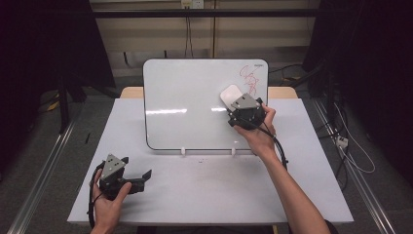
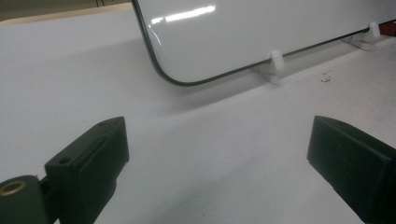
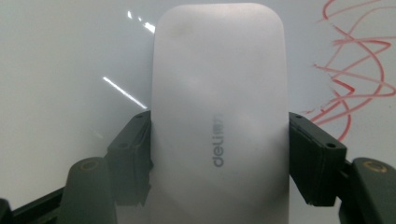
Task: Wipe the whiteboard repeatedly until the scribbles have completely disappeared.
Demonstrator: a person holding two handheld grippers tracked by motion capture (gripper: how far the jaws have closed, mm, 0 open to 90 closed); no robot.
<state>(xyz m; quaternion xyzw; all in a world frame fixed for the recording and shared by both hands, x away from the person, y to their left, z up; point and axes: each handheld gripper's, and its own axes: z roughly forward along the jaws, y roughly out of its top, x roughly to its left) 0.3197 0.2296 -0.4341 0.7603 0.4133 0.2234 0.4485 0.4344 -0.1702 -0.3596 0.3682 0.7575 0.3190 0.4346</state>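
A white worktop (image 1: 209,195) carries a whiteboard (image 1: 190,107) propped on two small white feet at its far middle, leaning back toward the far edge. Red scribbles (image 1: 249,80) mark the board's far right corner. Just left of and below those scribbles, the right claw (image 1: 234,105) presses a white eraser (image 1: 231,95) flat against the board face; in the right gripper view the eraser (image 3: 219,116) sits between the two black jaws, both pads tight against its long sides, with a grey brand name printed along its back and the red marks (image 3: 355,79) close at its right. The left claw (image 1: 138,174) rests low at the near left of the worktop, well apart from the board, its jaws spread wide with nothing between them but bare worktop (image 2: 210,154), facing the board's near left corner (image 2: 187,51).
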